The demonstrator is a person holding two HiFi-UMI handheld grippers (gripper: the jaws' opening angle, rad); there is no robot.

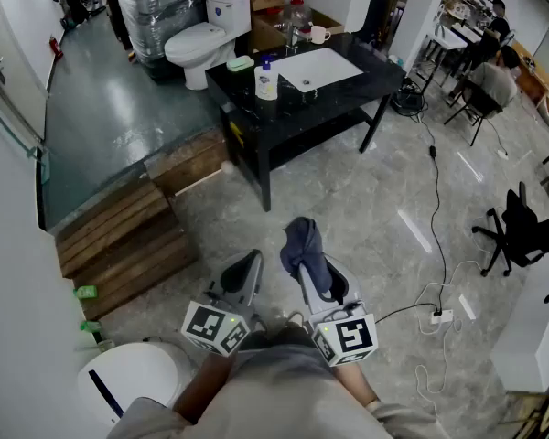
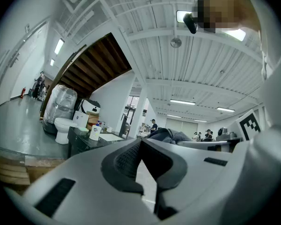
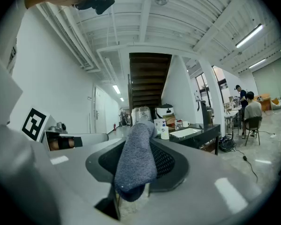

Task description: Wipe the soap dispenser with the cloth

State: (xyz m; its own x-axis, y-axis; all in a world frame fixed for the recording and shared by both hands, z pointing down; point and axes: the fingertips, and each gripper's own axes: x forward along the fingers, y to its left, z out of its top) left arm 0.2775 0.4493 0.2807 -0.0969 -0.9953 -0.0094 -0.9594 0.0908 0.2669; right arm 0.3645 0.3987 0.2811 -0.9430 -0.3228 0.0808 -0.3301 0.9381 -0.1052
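We hold our left grey gripper (image 1: 245, 268) fully closed and empty, while our right grey gripper (image 1: 316, 277) clamps the blue-grey knitted cloth (image 1: 302, 241). The white plastic soap dispenser (image 1: 266, 80) stands far ahead on the black table (image 1: 371, 79).

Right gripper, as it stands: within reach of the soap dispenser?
Probably not yet. The right gripper, shut on the cloth, is held well short of the soap dispenser on the black table. Only open floor lies between, so nothing blocks stepping closer.
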